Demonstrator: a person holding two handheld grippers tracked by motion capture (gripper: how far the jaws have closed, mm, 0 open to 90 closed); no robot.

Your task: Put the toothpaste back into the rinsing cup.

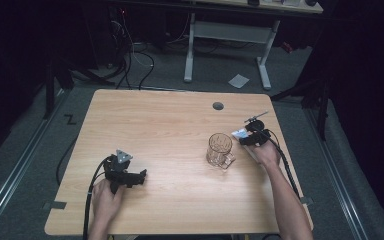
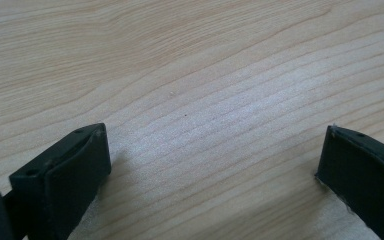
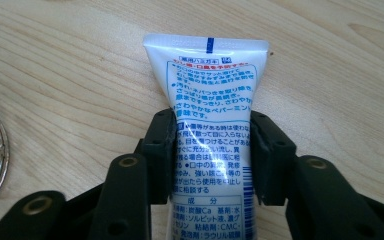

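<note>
My left gripper (image 1: 141,176) sits at about eight o'clock on the pale wooden table (image 1: 170,130), jaws spread wide over bare grain with nothing between them; I judge it parked there to leave the work to the other hand. Near the middle right, the clear ribbed glass mug (image 1: 220,149) stands upright, likely waiting to receive something. At its two o'clock, my right gripper (image 3: 212,145) is clamped across the white toothpaste tube with blue print (image 3: 210,100), which lies flat on the table.
</note>
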